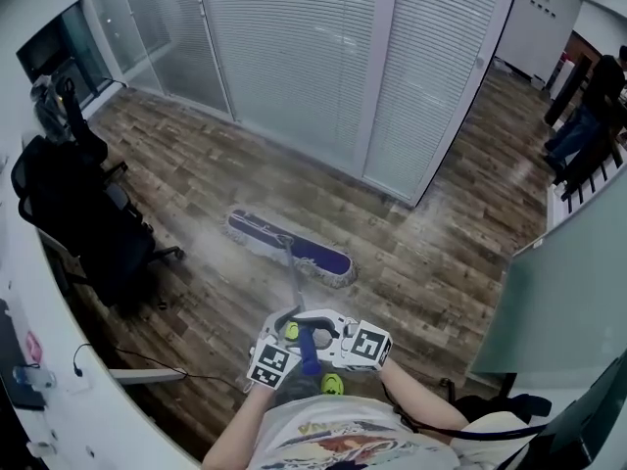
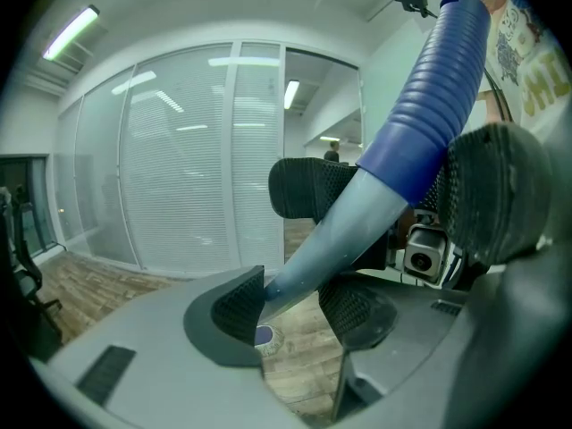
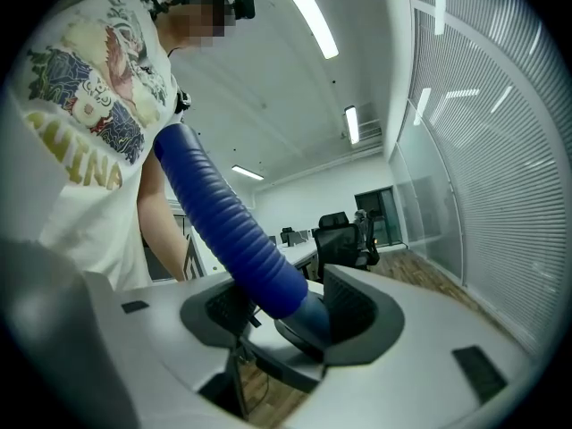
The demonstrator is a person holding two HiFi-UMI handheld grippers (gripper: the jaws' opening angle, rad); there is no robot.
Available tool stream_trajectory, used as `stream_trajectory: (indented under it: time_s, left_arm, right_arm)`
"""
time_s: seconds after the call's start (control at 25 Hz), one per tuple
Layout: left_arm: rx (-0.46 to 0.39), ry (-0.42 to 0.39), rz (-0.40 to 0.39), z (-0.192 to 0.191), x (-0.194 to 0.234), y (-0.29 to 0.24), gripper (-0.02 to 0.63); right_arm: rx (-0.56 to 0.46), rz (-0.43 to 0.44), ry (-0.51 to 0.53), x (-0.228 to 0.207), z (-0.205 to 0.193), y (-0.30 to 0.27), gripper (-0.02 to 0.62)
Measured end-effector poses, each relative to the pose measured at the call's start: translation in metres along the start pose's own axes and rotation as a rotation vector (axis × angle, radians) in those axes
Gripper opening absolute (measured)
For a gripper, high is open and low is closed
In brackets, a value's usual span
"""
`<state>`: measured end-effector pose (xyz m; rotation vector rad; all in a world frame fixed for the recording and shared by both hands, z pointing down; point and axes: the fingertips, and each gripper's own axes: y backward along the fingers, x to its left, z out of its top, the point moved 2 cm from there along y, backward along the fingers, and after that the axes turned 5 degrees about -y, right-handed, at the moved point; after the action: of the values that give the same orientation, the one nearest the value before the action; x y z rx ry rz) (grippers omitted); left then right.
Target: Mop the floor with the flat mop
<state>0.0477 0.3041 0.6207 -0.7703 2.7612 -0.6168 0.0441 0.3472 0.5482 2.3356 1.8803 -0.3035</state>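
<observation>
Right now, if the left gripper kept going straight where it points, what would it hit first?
Past the mop handle it clamps, the left gripper would likely meet the right gripper, facing it on the same handle; depth is unclear.

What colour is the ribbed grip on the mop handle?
Deep blue grip, above a pale grey-blue shaft; it shows best in the left gripper view.

The head view looks from up high, steeply down at the floor (image 1: 441,253) and the mop handle (image 1: 294,287). The left gripper view sits very close behind its jaws and faces the glass wall (image 2: 179,177). The right gripper view, just as close, faces back at the person's shirt (image 3: 80,123). All three see the mop handle.
</observation>
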Motion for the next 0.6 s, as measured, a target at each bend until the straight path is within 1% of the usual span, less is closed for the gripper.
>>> stream_trajectory:
  time_s: [0.12, 0.24, 0.48, 0.6]
  left_arm:
    - [-0.001, 0.01, 0.007, -0.003, -0.019, 0.007, 0.164]
    - [-0.001, 0.008, 0.008, -0.003, -0.024, 0.007, 0.165]
    - [0.002, -0.005, -0.006, -0.005, -0.019, -0.004, 0.166]
    - [-0.009, -0.012, -0.021, -0.001, -0.01, -0.009, 0.167]
  right_arm:
    - [0.002, 0.008, -0.001, 0.018, -0.004, 0.008, 0.213]
    - [0.006, 0.01, 0.0, 0.022, -0.006, 0.011, 0.213]
    - [0.017, 0.031, 0.004, 0.01, -0.013, 0.013, 0.215]
    - [0.015, 0.046, 0.008, 0.0, -0.008, 0.011, 0.216]
